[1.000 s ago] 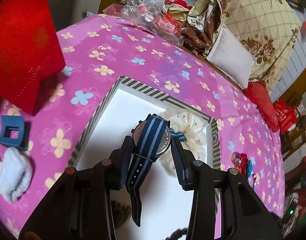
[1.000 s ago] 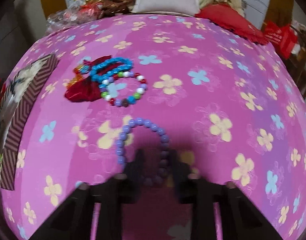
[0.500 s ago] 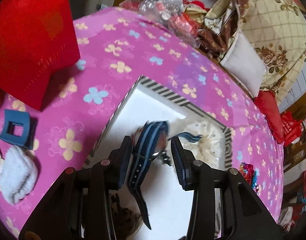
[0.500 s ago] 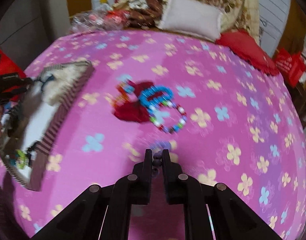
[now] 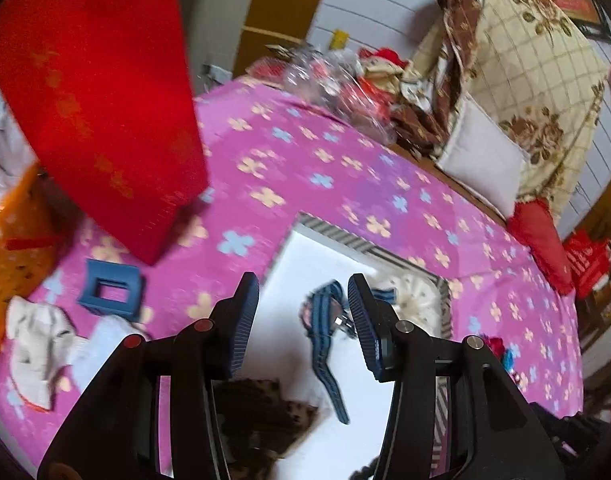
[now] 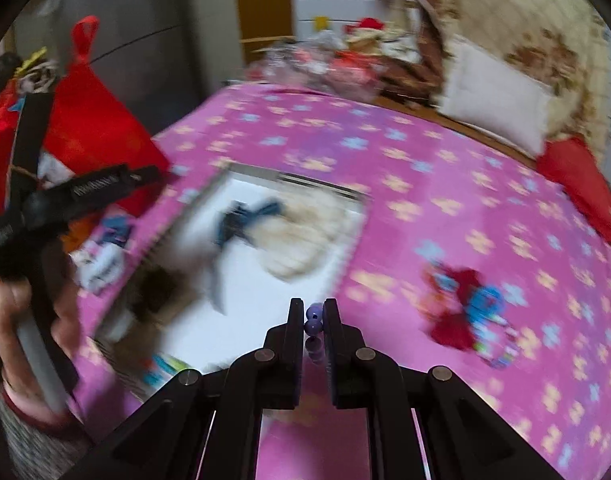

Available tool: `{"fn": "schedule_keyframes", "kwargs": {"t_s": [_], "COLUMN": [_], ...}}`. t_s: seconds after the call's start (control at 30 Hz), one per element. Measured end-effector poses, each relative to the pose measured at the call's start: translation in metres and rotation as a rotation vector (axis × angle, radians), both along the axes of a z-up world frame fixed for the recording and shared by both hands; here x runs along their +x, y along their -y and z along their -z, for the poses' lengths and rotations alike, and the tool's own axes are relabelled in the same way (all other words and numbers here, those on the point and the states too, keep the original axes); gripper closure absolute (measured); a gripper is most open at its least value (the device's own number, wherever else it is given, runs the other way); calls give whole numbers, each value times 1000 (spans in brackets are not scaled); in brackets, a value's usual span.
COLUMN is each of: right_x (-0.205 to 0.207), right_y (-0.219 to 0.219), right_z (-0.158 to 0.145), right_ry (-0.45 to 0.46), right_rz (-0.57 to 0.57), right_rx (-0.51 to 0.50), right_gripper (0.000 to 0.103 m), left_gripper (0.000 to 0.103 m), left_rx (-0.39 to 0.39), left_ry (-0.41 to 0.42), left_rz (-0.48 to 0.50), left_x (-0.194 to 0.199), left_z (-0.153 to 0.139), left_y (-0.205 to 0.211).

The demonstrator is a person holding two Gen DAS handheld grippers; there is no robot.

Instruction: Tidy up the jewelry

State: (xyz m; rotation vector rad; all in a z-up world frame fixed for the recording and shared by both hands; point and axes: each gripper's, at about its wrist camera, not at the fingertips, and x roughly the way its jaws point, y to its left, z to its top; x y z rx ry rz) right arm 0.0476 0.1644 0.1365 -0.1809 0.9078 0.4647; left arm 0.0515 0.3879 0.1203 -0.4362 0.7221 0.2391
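The right gripper [image 6: 313,322] is clamped on a purple bead bracelet [image 6: 313,319], above the striped box [image 6: 347,236]; the left gripper [image 5: 303,308] is opening, the blue striped watch [image 5: 324,332] lying loose below its jaws; no writing is legible

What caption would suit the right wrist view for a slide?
Right gripper shut on purple beads, above the striped box where the blue watch lies.

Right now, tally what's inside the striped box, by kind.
Striped box contents:
Blue striped watch: 1
Cream scrunchie: 1
Dark brown scrunchie: 1
Small green-blue item, too blurred to name: 1
Total: 4
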Motion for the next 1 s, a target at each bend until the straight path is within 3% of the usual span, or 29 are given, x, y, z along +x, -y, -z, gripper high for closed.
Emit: {"fn": "schedule_keyframes", "kwargs": {"t_s": [0.17,0.4,0.47,0.53,0.83,1.0], "right_x": [13,32,34,32,2,8], "right_y": [-65,-68,-53,-35,80,167], "right_z": [24,83,89,87,62,64], "right_ry": [-61,-166,-190,-184,-109,-37], "right_rz": [-61,1,26,51,195,396], "right_rx": [29,-16,-6,32,71,-7], "right_gripper": [95,92,81,59,58,58], "left_gripper": [57,57,57,57,57,57], "left_rx": [2,-16,-5,4,25,3], "left_ry": [-11,-36,-34,-34,-45,6], "left_rz": [-48,-42,-35,-31,5,83], "left_x": [-1,3,4,4,6,-1], "left_z": [6,12,12,12,14,7], "left_y": [-15,-16,-12,-9,15,46]}}
